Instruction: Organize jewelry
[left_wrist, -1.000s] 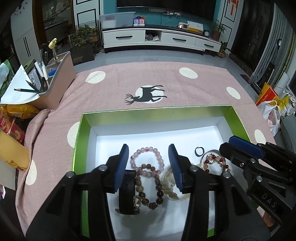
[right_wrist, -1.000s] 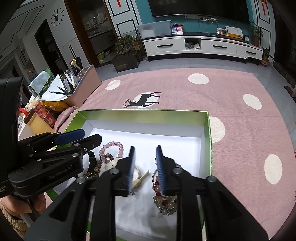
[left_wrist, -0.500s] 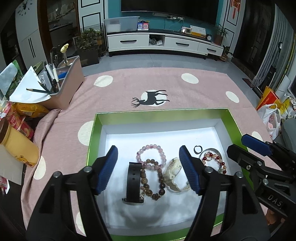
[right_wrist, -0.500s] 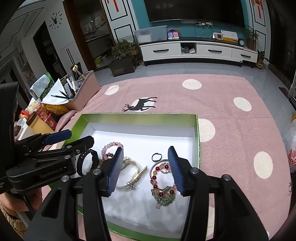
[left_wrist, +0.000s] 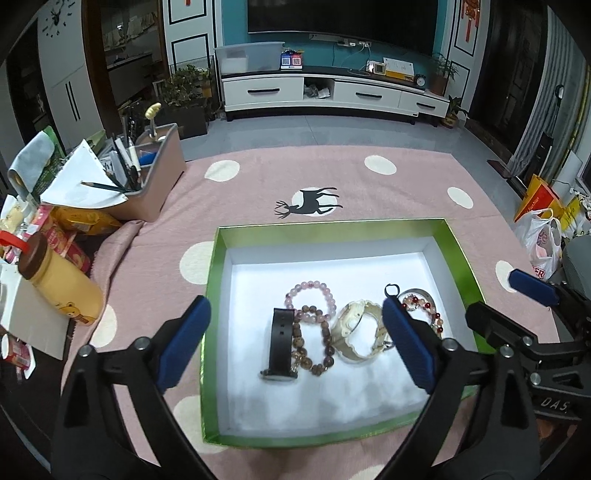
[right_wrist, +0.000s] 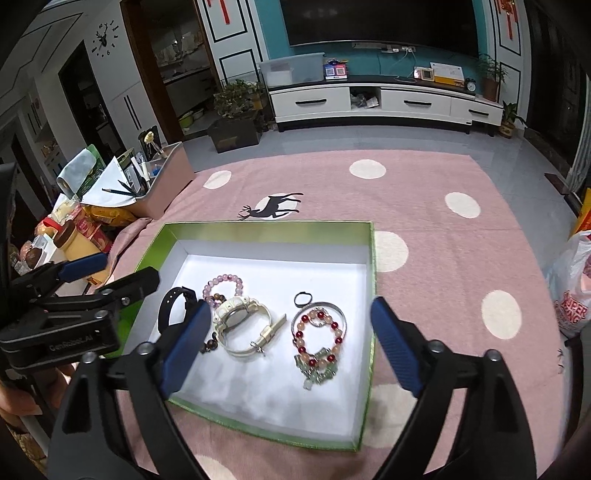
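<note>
pencil caddy (left_wrist: 155, 184) beside bottle (left_wrist: 59, 286)

Ahead of the left gripper (left_wrist: 295, 343), whose fingers stand wide apart and hold nothing, the green box (left_wrist: 458, 247) lies open-topped, so entry from above is free. Between the fingers the black strap (left_wrist: 282, 338), brown bead bracelet (left_wrist: 312, 341) and white watch (left_wrist: 356, 330) crowd together, touching. Beyond them the white floor of the box is bare up to the far wall. Left of the fingers, a yellow bottle (left_wrist: 61, 286) and pink organizer (left_wrist: 155, 184) block that side; the right gripper (left_wrist: 517, 306) stands to the right.
</note>
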